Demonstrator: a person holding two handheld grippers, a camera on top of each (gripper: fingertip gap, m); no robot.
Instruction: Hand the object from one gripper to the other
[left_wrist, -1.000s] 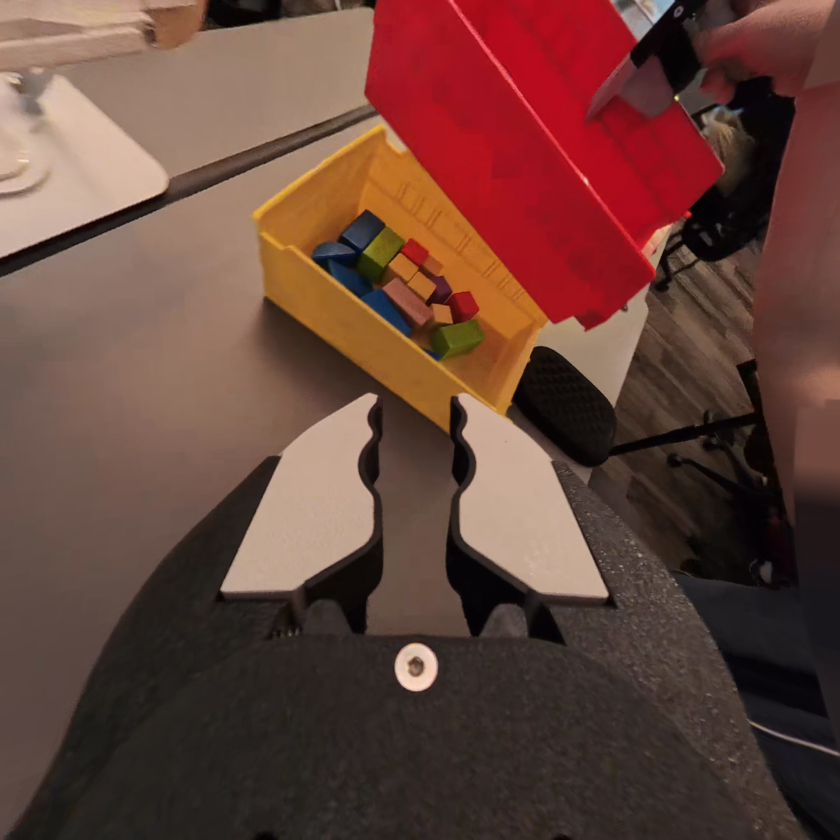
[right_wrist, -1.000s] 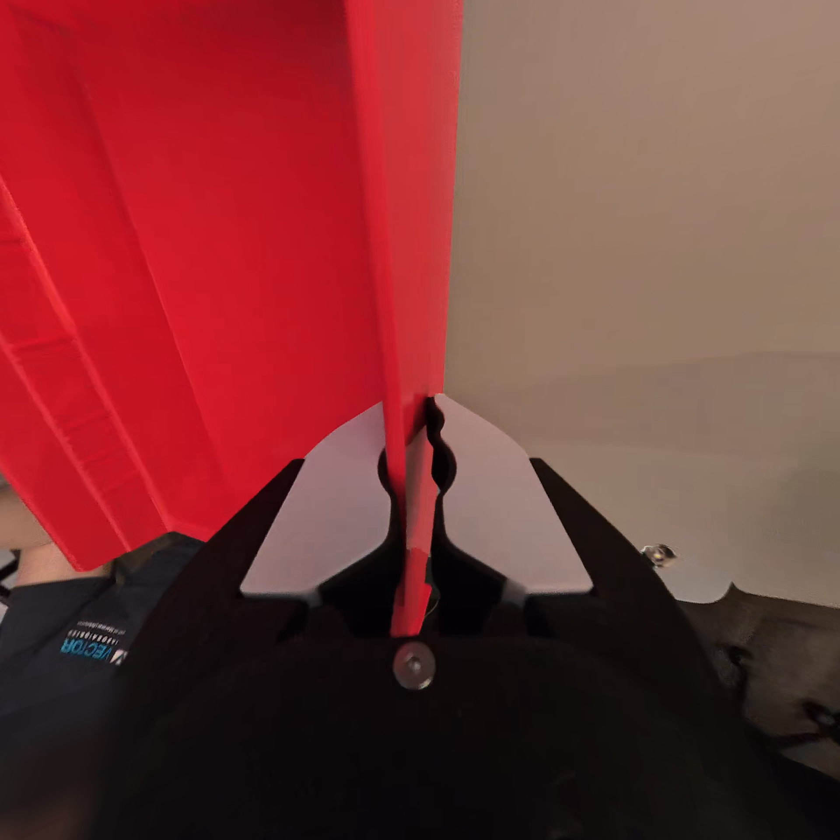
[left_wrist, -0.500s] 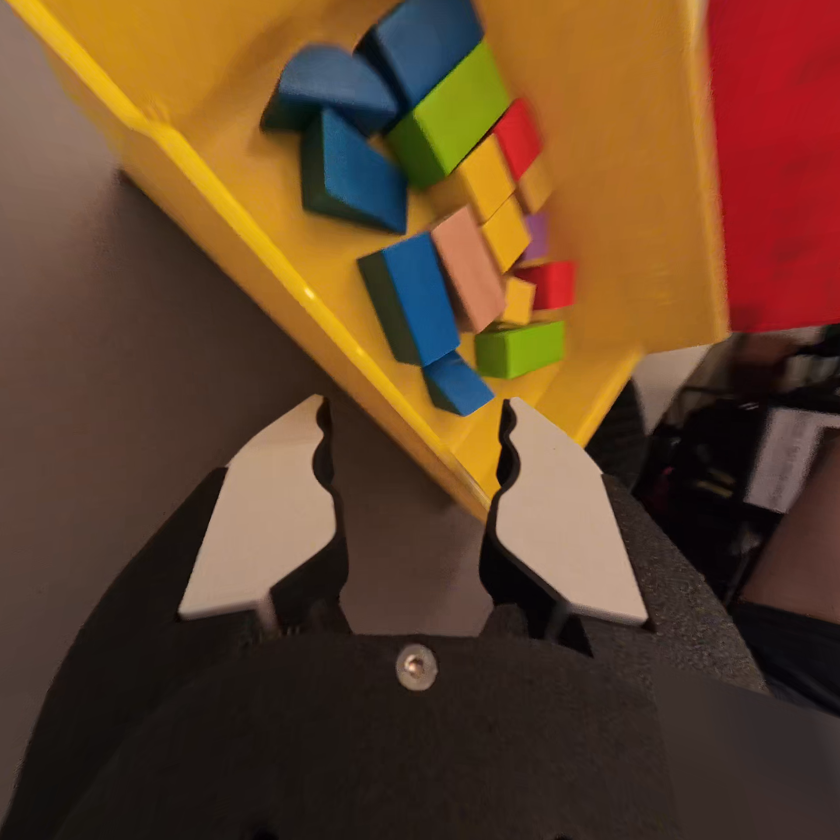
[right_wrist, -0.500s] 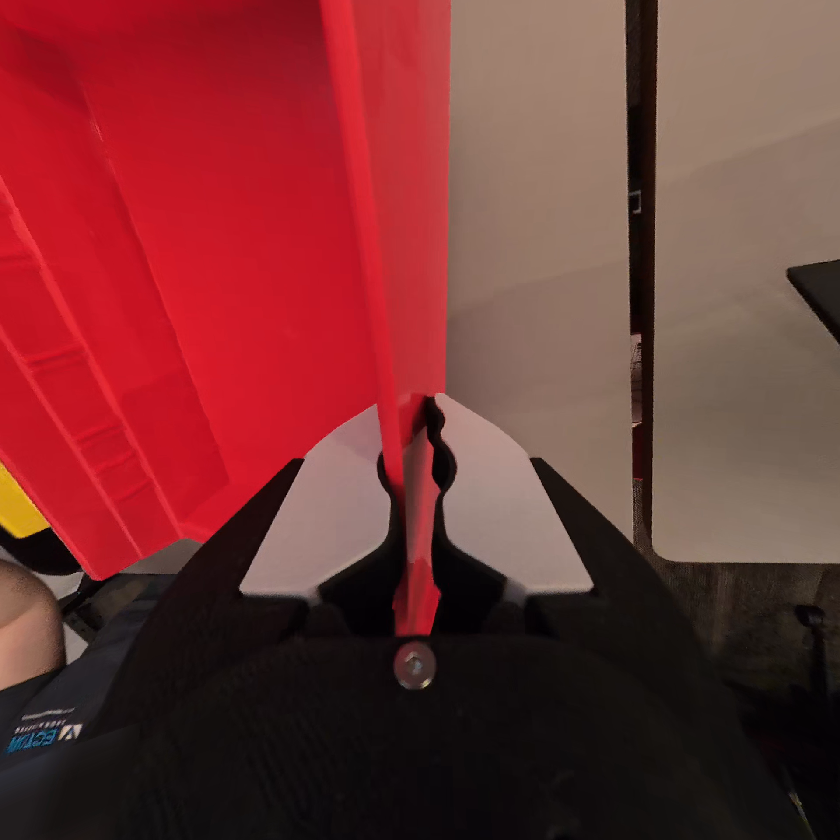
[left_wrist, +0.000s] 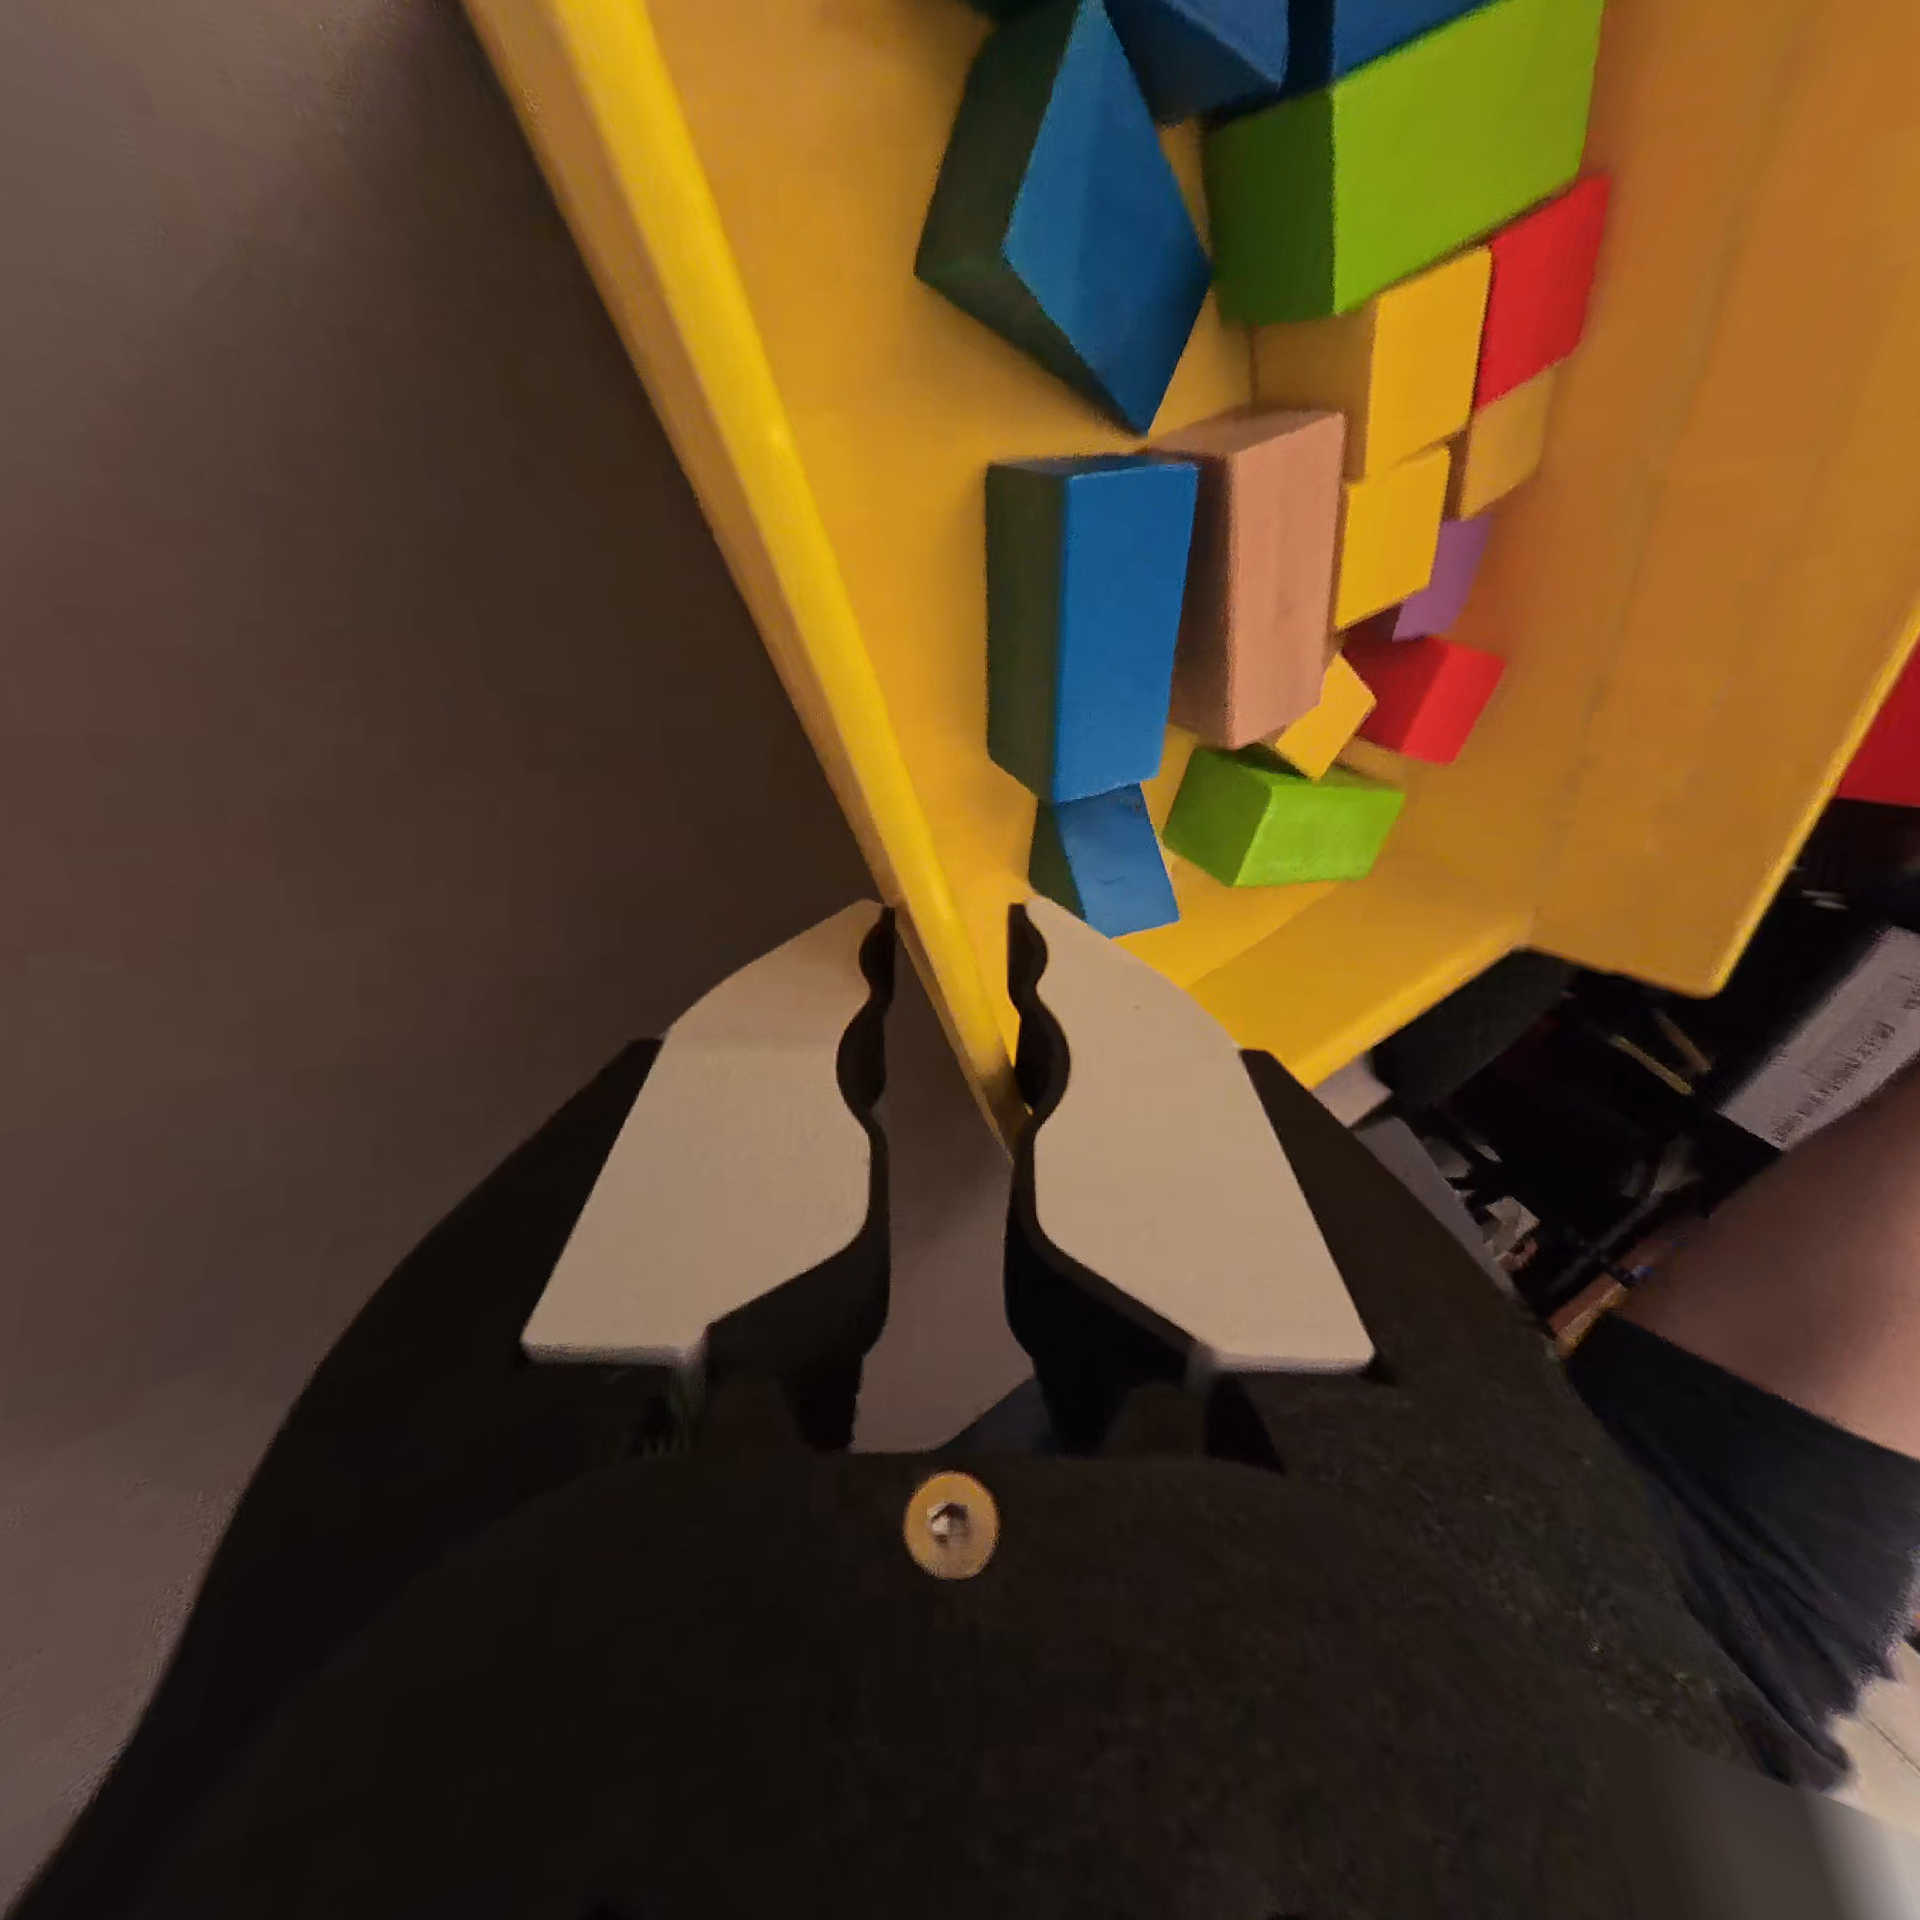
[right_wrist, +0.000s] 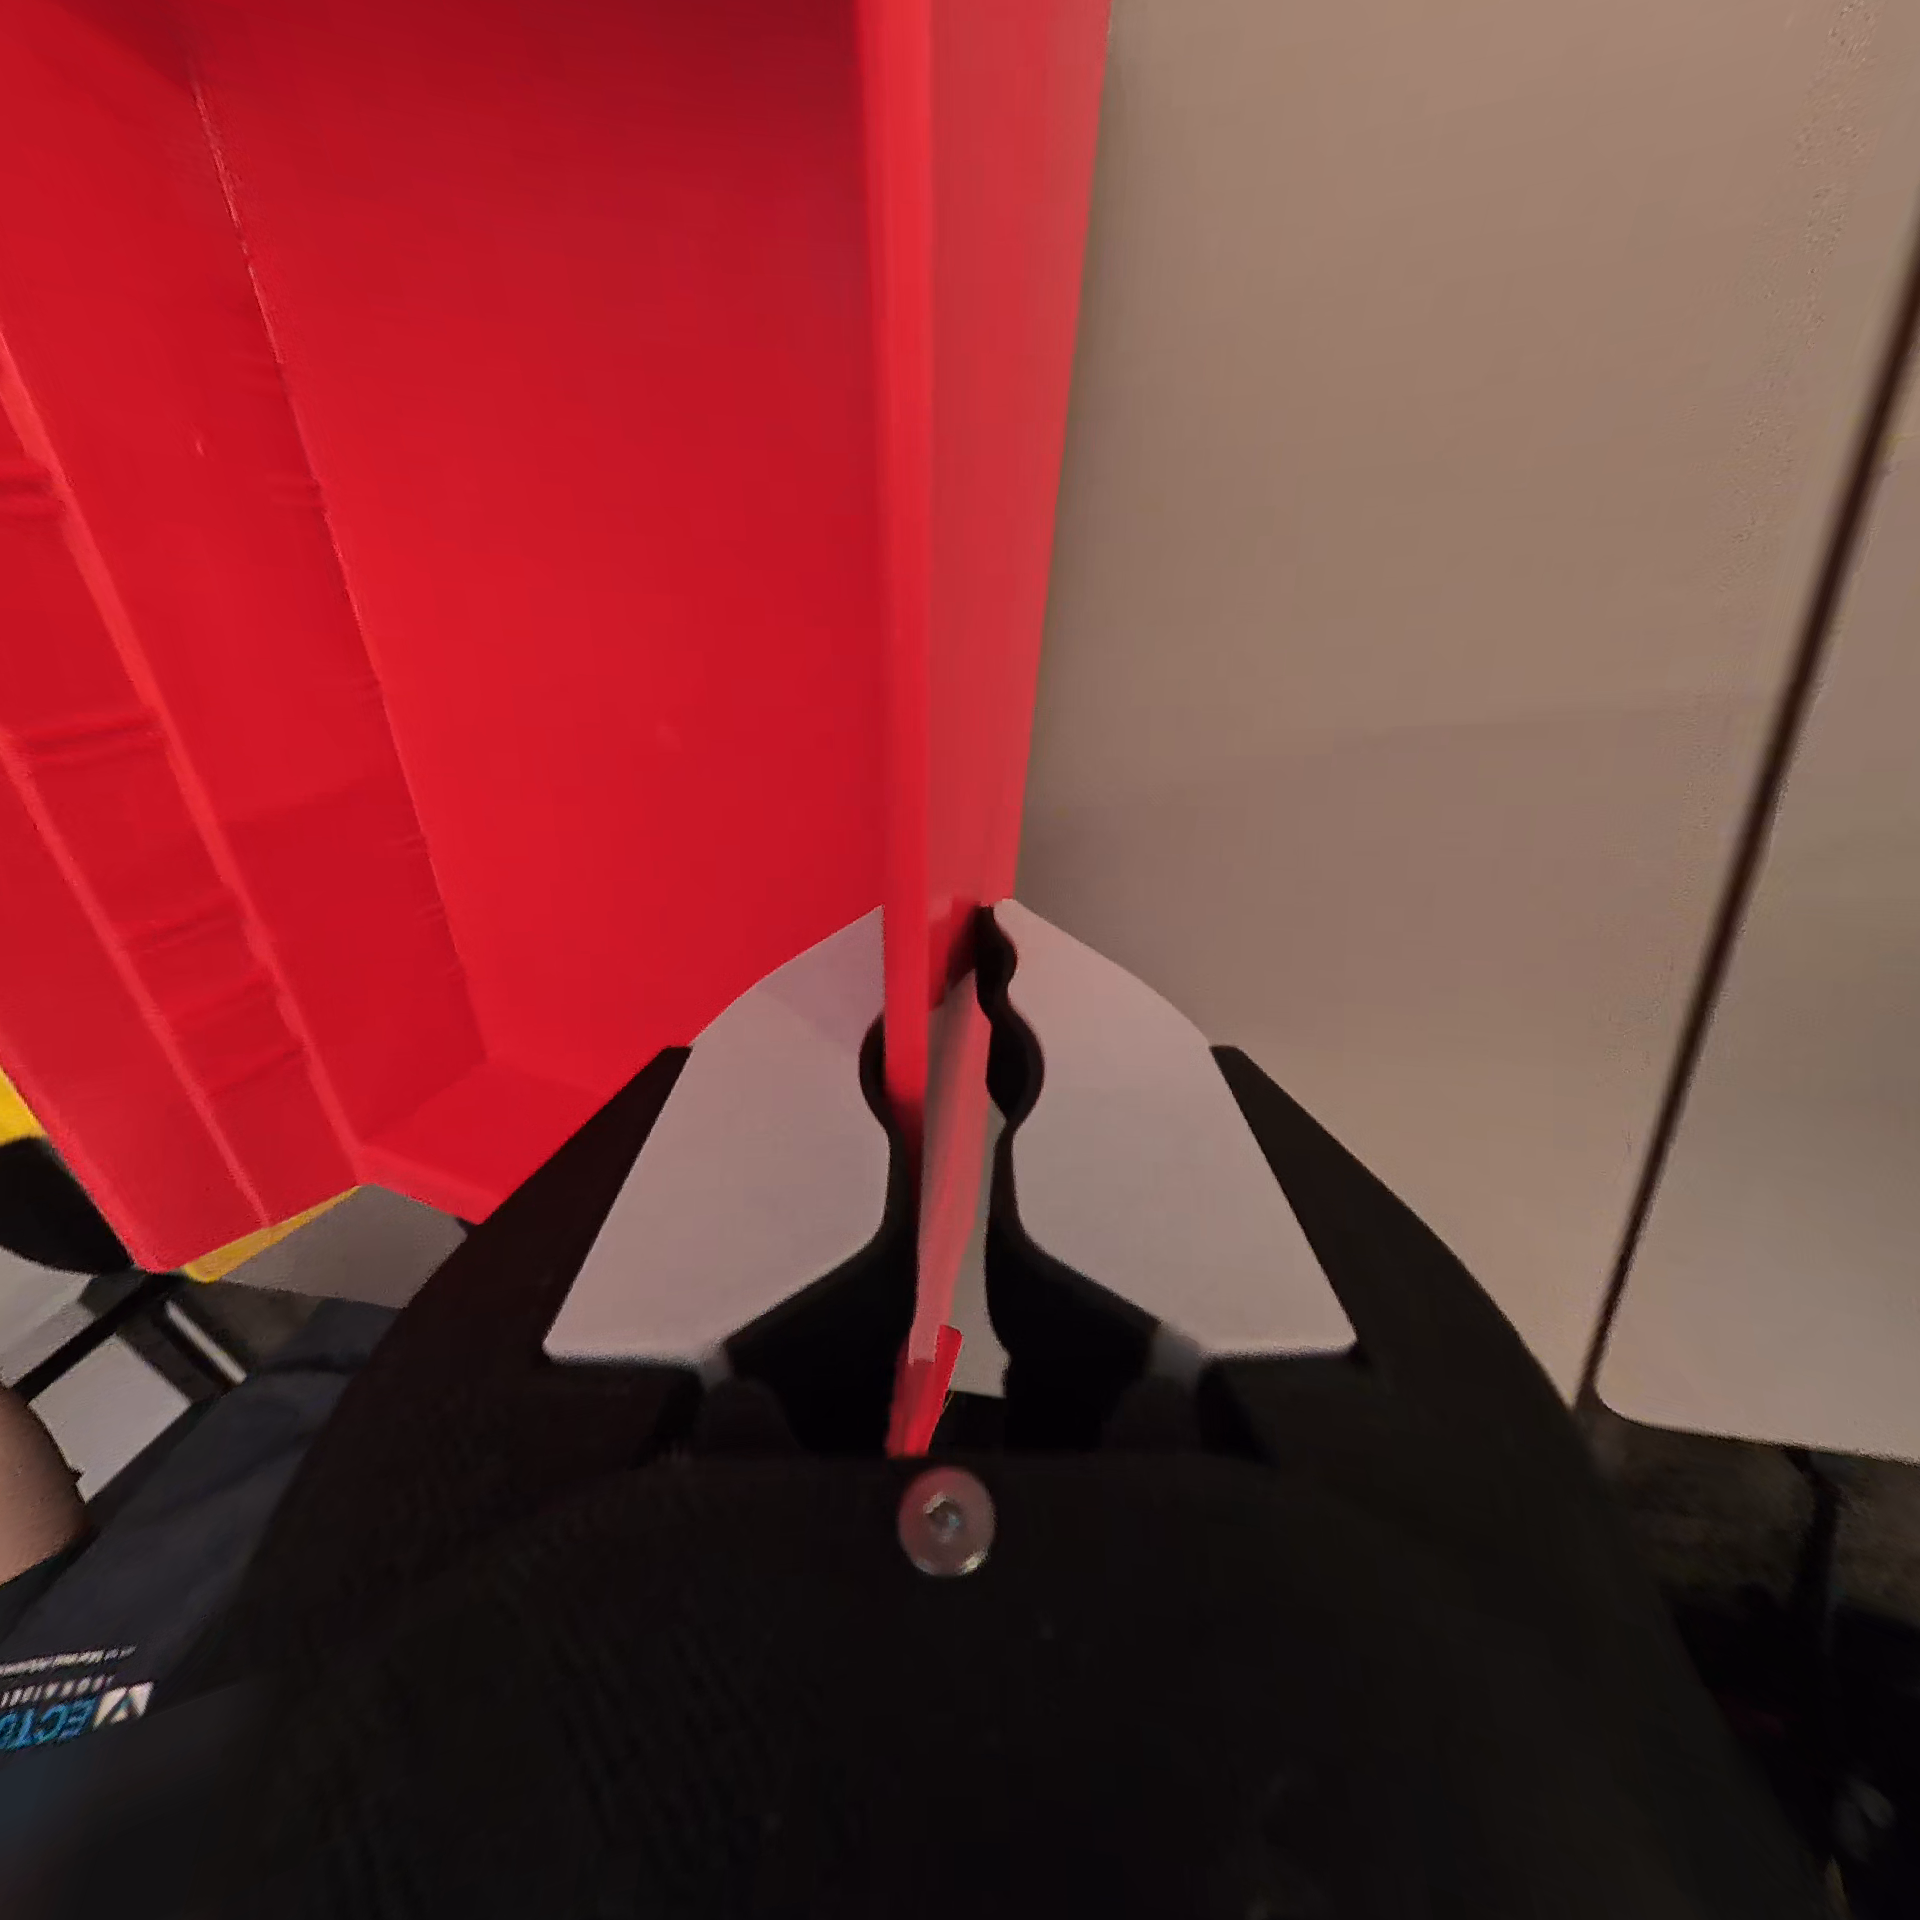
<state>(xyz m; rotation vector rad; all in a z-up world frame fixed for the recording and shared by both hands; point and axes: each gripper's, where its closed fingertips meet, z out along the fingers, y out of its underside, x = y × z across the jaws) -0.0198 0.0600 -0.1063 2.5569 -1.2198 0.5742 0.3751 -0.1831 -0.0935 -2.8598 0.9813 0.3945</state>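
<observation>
Two tongs: right tongs (right_wrist: 940, 914) pinch the empty red bin's (right_wrist: 582, 540) wall; left tongs (left_wrist: 945, 914), partly spread, straddle the yellow bin's (left_wrist: 821, 582) rim, coloured blocks (left_wrist: 1288, 582) inside.

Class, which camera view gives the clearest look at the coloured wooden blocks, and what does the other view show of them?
The left wrist view: the coloured blocks lie in plain sight inside the yellow bin, whose near wall runs between the left gripper fingers. The right wrist view shows no blocks; the red bin fills it, leaving only a yellow sliver.

Grey table (left_wrist: 312, 623); pale tabletops (right_wrist: 1455, 520) split by a dark seam (right_wrist: 1766, 727).
</observation>
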